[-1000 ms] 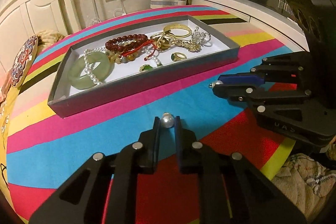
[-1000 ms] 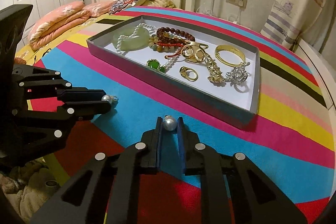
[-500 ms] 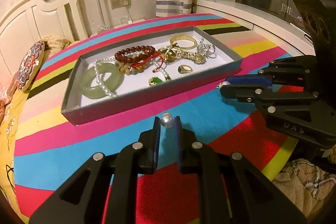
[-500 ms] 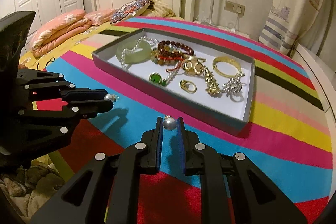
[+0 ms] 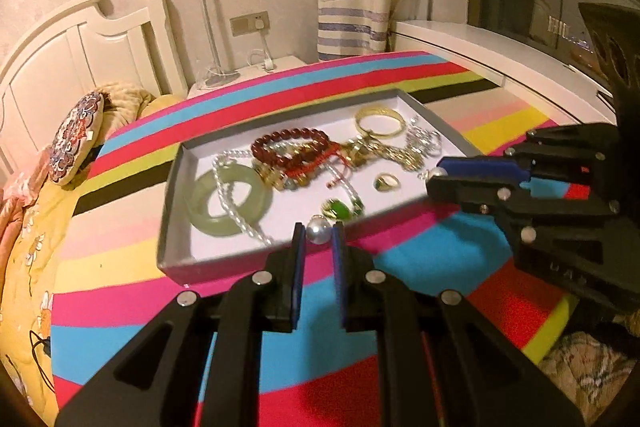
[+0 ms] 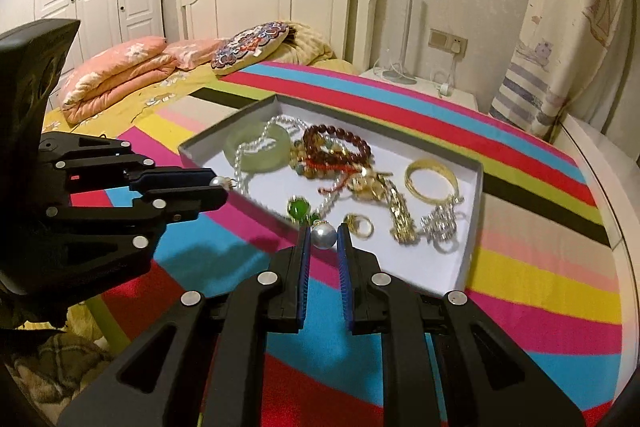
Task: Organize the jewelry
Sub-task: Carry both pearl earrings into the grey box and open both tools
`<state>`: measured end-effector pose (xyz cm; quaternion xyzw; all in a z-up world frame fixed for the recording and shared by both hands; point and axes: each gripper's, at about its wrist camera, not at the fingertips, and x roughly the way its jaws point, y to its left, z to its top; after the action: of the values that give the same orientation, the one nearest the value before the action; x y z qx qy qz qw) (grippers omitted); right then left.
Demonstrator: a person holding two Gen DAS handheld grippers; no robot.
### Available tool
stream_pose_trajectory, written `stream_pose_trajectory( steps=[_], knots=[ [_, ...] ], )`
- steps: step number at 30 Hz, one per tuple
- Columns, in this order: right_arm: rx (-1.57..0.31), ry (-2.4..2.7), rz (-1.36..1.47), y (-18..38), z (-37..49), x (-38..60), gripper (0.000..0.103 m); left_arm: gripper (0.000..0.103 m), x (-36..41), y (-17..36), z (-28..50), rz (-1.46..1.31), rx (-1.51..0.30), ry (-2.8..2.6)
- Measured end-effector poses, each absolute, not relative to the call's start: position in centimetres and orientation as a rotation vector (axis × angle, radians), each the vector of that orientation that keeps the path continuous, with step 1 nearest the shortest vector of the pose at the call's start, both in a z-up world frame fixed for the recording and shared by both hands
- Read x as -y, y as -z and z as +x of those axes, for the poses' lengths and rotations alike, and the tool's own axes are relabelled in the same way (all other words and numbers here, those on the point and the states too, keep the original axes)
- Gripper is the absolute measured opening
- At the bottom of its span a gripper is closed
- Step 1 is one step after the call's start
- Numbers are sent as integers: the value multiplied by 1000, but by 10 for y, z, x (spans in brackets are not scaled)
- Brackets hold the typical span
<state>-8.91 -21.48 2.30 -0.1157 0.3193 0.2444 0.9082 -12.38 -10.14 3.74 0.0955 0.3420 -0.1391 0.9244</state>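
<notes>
Carrying one pearl earring [image 5: 319,229] clenched in the left gripper [image 5: 318,239] and another [image 6: 324,234] in the right gripper [image 6: 323,239], both poised at the tray's [image 5: 172,259] near edge, the person next needs to release them onto bare tray floor.

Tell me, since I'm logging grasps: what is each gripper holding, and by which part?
Left gripper pinches a pearl earring by its pearl, at the fingertips. Right gripper holds a second pearl earring likewise.
</notes>
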Motion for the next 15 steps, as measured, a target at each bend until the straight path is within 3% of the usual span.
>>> stream_pose_trajectory(
  steps=[15],
  knots=[
    [-670,-489,-237,-19,-56,197,15,13,100,-37,-82,176,-711,228]
  ],
)
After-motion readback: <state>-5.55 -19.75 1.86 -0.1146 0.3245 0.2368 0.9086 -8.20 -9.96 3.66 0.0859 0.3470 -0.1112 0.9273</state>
